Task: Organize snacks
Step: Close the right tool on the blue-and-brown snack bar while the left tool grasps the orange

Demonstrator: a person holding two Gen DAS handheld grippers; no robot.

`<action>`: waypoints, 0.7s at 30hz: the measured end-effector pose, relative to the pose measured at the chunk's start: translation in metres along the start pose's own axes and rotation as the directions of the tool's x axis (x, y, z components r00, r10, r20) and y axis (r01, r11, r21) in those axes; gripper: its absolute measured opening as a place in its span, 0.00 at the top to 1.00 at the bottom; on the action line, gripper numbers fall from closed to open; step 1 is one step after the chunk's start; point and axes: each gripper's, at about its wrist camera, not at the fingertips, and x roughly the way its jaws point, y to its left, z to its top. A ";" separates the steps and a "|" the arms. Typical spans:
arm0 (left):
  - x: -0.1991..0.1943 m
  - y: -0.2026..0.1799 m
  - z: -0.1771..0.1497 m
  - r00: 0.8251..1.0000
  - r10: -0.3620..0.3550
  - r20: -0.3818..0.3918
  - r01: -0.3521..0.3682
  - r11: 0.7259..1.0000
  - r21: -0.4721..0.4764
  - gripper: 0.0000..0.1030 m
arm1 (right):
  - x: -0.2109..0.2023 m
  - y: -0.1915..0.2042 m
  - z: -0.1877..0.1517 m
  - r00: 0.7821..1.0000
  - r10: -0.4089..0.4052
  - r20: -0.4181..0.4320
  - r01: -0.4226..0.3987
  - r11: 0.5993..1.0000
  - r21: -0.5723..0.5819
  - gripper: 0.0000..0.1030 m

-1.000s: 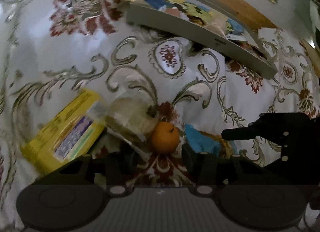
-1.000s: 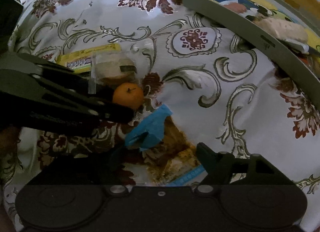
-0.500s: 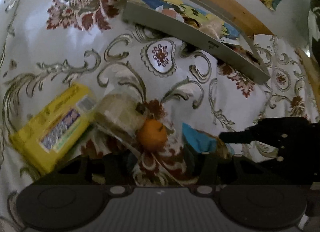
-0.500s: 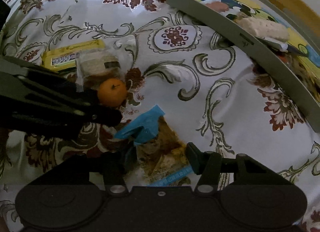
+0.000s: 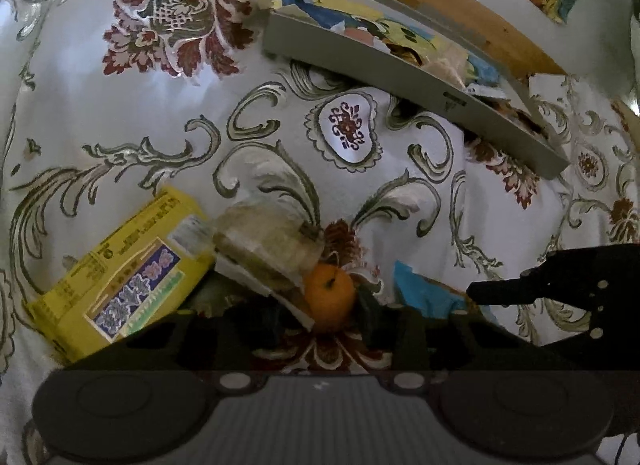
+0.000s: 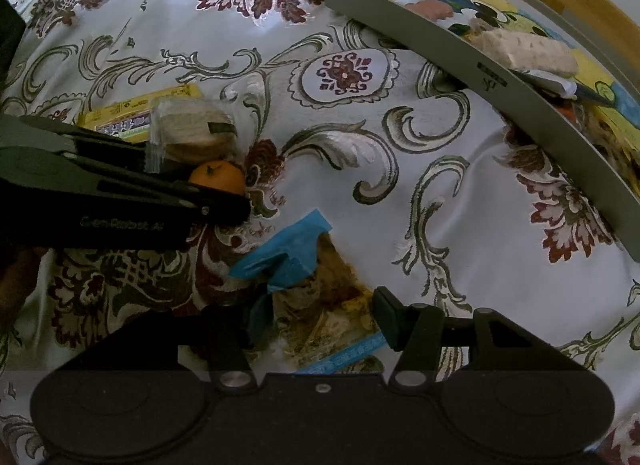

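Looking through your left wrist camera, the orange [image 5: 330, 297] now sits lower in the frame than half a second ago, right between your left gripper [image 5: 332, 315] fingers, whose jaws stand spread around it without pinching. A clear-wrapped cake [image 5: 266, 249] touches the fruit, and the yellow packet [image 5: 120, 277] lies just beside that. Your right gripper [image 5: 496, 291] pokes in from the right edge. Through your right wrist camera, the blue-topped snack bag [image 6: 316, 305] has slid closer between your right gripper [image 6: 316, 319] fingers, which are spread wide on either side of it. The grey tray [image 6: 520, 101], already holding snacks, stays well apart at upper right on the floral tablecloth [image 6: 224, 45].
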 end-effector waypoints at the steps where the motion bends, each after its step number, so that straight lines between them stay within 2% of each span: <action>1: -0.002 0.000 -0.001 1.000 -0.008 -0.002 0.008 1.000 -0.010 0.63 | 0.000 0.000 -0.001 1.000 0.001 0.001 -0.001 1.000 0.001 0.44; 11: -0.025 -0.009 -0.023 0.996 -0.075 -0.056 0.075 0.997 0.003 0.63 | -0.005 0.002 -0.002 1.000 -0.017 0.004 0.017 1.000 -0.017 0.44; 16: -0.028 -0.011 -0.024 0.995 -0.078 -0.055 0.079 0.997 0.016 0.63 | -0.014 0.008 -0.006 0.999 -0.041 0.020 0.042 0.998 -0.044 0.50; 19: -0.027 -0.011 -0.022 0.995 -0.082 -0.053 0.083 0.996 0.016 0.63 | -0.019 0.010 -0.007 0.998 -0.051 0.032 0.053 0.997 -0.050 0.59; 21: -0.027 -0.012 -0.022 0.995 -0.084 -0.049 0.085 0.996 0.018 0.63 | -0.021 0.012 -0.006 0.997 -0.066 0.049 0.069 0.996 -0.062 0.61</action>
